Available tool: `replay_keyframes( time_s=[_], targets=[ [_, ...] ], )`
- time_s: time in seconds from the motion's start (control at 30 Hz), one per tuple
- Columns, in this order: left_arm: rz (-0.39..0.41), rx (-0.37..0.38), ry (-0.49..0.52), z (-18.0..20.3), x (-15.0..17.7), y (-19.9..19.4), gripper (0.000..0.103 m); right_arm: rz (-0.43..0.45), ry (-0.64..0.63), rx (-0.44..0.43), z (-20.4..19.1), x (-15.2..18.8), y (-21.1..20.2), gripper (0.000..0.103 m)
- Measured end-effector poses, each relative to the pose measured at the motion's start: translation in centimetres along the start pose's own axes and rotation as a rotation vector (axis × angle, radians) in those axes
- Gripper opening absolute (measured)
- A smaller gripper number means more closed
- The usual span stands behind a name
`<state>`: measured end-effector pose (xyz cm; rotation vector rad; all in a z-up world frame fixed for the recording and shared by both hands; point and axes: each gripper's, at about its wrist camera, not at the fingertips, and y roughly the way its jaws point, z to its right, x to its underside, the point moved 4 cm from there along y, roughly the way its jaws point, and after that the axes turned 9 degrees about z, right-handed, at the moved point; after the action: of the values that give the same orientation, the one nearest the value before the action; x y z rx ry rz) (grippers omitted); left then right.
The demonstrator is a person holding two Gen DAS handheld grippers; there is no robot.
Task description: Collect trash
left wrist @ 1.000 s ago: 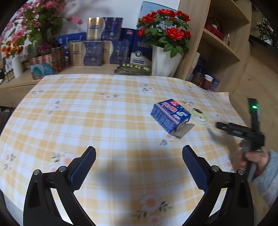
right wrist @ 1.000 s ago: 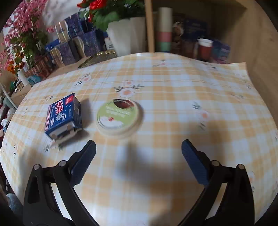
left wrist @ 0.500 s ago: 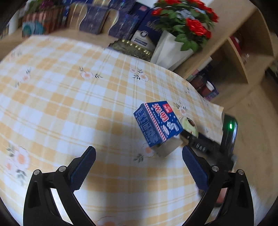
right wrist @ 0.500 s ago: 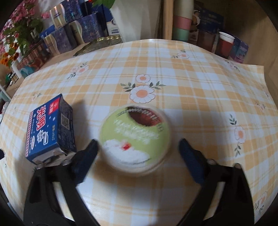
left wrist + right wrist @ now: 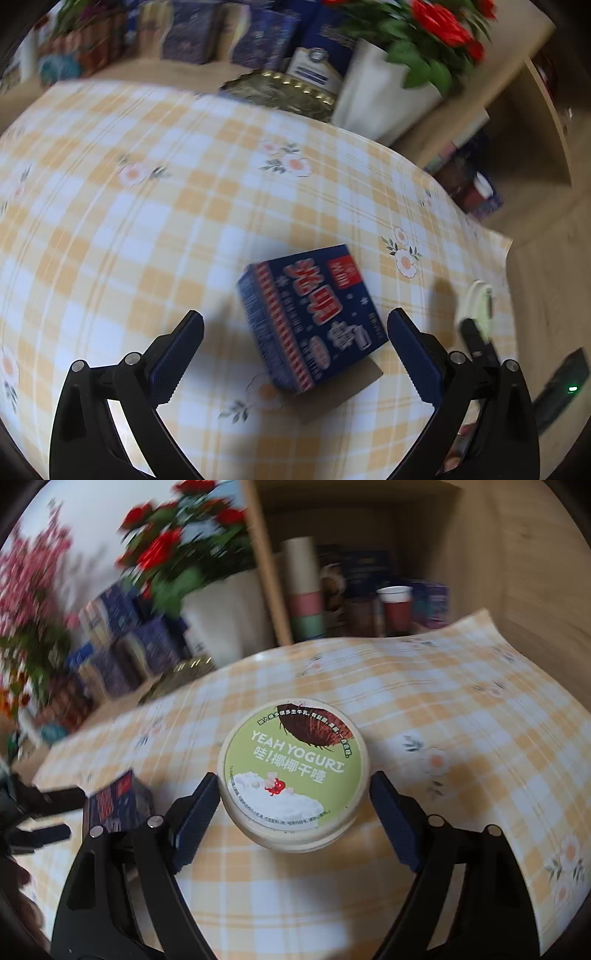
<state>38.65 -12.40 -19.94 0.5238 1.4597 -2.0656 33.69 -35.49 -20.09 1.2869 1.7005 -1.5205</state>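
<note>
Right claw (image 5: 293,812): fingers clamped on either side of the yogurt tub (image 5: 293,775), pads pressing its wall. They have just been closing onto it. Tub appears raised off the worktop (image 5: 461,709), lid up, label readable.

Left claw (image 5: 295,354): fingers wide apart, holding nothing. The blue carton (image 5: 310,317) sits between and just beyond the tips, not touching either pad. Carton lies flat on the checked cloth, one end flap open toward the camera.

In the left view the yogurt tub shows edge-on at the right side, gripped by the right claw's dark fingers.

Farther back: gold tray (image 5: 280,92), white vase (image 5: 380,92) of red flowers, blue boxes (image 5: 192,33), wooden shelf (image 5: 369,590) with cups.
</note>
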Motion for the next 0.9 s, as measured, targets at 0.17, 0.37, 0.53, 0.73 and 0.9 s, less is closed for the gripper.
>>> replay_keyframes(
  time_s=[0.17,0.37,0.53,0.73,0.9],
  targets=[
    [0.027,-0.123,0.036,0.8,0.0,1.5,0.097,0.012,0.117,0.009,2.3,-0.1,0.1,0.082],
    [0.047,-0.180,0.027,1.8,0.6,2.9,0.097,0.016,0.123,0.001,2.3,0.1,-0.2,0.082],
    [0.037,-0.177,0.049,2.8,0.5,3.9,0.097,0.019,0.100,-0.017,1.7,0.1,-0.3,0.082],
    [0.024,-0.173,0.038,2.2,0.5,4.6,0.097,0.007,0.137,-0.032,2.3,0.1,-0.1,0.082],
    [0.012,-0.100,0.009,0.8,0.8,3.9,0.083,-0.003,0.139,-0.038,2.3,0.2,0.0,0.082]
  ],
)
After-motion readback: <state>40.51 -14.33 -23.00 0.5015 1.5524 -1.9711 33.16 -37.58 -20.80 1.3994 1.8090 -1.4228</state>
